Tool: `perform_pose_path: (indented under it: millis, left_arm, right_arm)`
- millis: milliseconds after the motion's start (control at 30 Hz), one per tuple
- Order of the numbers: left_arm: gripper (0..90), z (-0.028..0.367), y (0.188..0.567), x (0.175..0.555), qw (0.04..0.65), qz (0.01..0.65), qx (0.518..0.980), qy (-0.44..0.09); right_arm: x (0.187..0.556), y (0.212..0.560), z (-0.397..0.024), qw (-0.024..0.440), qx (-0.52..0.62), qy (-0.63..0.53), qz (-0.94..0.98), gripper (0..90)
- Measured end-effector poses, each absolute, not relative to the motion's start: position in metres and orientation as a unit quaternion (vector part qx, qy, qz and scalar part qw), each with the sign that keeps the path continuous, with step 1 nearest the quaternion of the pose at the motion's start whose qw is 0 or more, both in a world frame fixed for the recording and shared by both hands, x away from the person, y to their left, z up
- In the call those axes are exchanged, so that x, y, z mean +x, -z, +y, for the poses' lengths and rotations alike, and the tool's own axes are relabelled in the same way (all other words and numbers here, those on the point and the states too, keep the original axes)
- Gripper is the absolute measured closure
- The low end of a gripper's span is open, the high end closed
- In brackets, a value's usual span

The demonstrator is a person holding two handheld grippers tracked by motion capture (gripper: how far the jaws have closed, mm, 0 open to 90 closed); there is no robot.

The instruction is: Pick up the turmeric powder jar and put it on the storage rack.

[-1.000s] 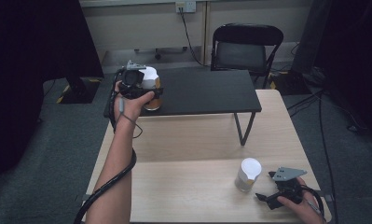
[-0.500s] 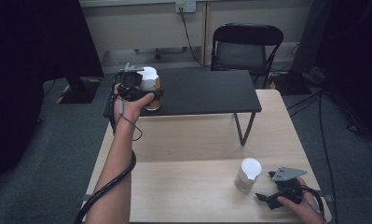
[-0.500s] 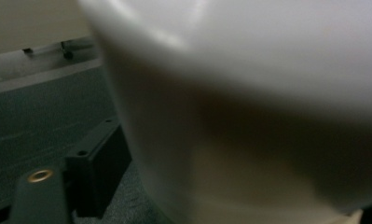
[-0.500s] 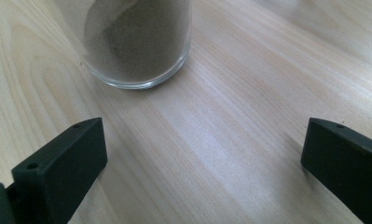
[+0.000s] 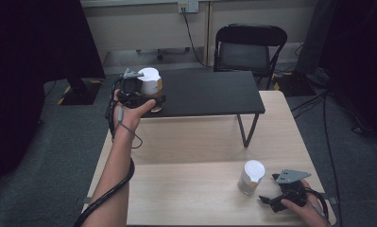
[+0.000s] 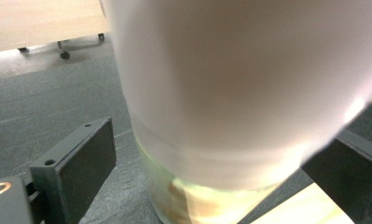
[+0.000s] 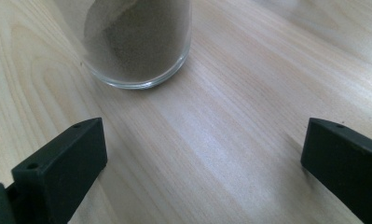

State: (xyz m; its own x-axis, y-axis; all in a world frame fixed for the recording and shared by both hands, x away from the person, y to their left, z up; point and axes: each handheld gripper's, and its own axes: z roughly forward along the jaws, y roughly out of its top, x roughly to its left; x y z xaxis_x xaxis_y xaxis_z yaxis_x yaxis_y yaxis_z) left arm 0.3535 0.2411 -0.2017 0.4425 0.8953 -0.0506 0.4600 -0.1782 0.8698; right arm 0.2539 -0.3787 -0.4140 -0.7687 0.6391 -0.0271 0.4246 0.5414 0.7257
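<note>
Item 1: near cup [image 5: 149, 85], white-lidded, clear-walled, with tan contents at its base. It stands upright at the left end of the low black table [image 5: 209, 92]. Its long axis is vertical, lid up.

Item 2: left gripper [image 5: 150, 100], at 9 o'clock of that cup, held level. Its jaws have just been opening; they now stand spread to either side of the cup's lower body, and the left gripper view shows a gap on the left side [image 6: 76, 170], so the pads appear clear of the glass. The cup rests on its own base.

Item 3: second cup [image 5: 251, 176], same kind, upright on the pale wooden table [image 5: 186, 142], axis vertical.

Item 4: right gripper [image 5: 266, 201], jaws spread wide, nothing between them. The second cup [image 7: 137, 42] lies toward 11 o'clock ahead of it, near but apart. This hand is the nearer one.

Judgement: the next reach probably runs forward and slightly left, with the jaws straddling the cup's base.
</note>
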Motion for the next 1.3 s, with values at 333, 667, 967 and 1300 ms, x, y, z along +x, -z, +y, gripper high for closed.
perform_pose_path:
  millis: [333, 667, 967, 1300]
  left_arm:
    - [4.6, 0.245, 0.209, 0.342, 0.452, 0.464, 0.721, -0.245]
    - [4.5, 0.249, 0.215, 0.332, 0.455, 0.459, 0.723, -0.246]
    - [4.5, 0.251, 0.219, 0.323, 0.456, 0.454, 0.726, -0.242]
    - [5.2, 0.252, 0.227, 0.316, 0.455, 0.449, 0.73, -0.242]
  right_arm:
    - [0.254, 0.414, -0.379, 0.146, 0.307, -0.367, 0.866, 0.0]
    - [0.254, 0.414, -0.379, 0.146, 0.307, -0.367, 0.866, 0.0]
    - [0.254, 0.414, -0.379, 0.146, 0.307, -0.367, 0.866, 0.0]
    - [0.254, 0.414, -0.379, 0.146, 0.307, -0.367, 0.866, 0.0]
